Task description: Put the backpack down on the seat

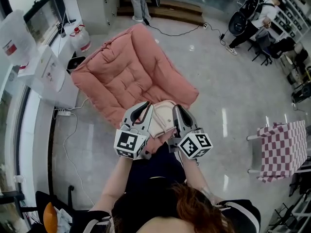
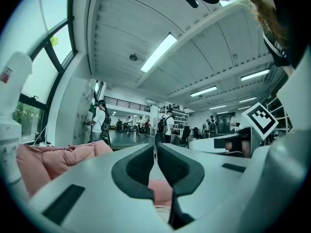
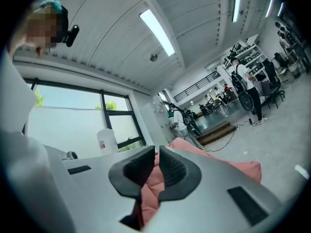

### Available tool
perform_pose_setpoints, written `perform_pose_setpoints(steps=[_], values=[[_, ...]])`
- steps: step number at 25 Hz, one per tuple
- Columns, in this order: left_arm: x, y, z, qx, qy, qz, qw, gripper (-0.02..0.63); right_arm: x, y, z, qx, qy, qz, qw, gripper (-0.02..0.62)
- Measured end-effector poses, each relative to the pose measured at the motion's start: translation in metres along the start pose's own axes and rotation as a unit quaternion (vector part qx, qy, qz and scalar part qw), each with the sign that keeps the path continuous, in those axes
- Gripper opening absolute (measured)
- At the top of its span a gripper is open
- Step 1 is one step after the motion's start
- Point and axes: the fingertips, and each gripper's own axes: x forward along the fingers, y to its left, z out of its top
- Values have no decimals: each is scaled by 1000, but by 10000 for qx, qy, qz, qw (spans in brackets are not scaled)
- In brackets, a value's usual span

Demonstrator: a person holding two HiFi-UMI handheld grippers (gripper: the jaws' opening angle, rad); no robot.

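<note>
Hair (image 1: pixel 194 205) nearest; pink seat (image 1: pixel 131 67) on glossy floor (image 1: pixel 218 81).

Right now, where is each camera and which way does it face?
Head view: on the person's head, steeply down at the pink seat; shows forearms, left tool, right tool, backpack.
Left gripper view: on the left tool, tilted up at the ceiling; closed jaws show.
Right gripper view: on the right tool, toward window and ceiling; closed jaws show.
All share the seat.

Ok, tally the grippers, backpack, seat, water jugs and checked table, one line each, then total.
Grippers: 2 (left gripper, right gripper)
Backpack: 1
Pink seat: 1
Water jugs: 2
Checked table: 1
Total: 7
</note>
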Motion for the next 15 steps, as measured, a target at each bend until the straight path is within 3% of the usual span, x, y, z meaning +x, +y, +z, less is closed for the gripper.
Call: perform_pose_setpoints(steps=[5,15], values=[[-2,-16,-13,-193,131,-204,9995,20,-7,6,-4,173,10,134,9998,40],[-7,-20,-23,-44,363,-150,9992,18,-8,-1,-22,106,393,-142,9991,34]])
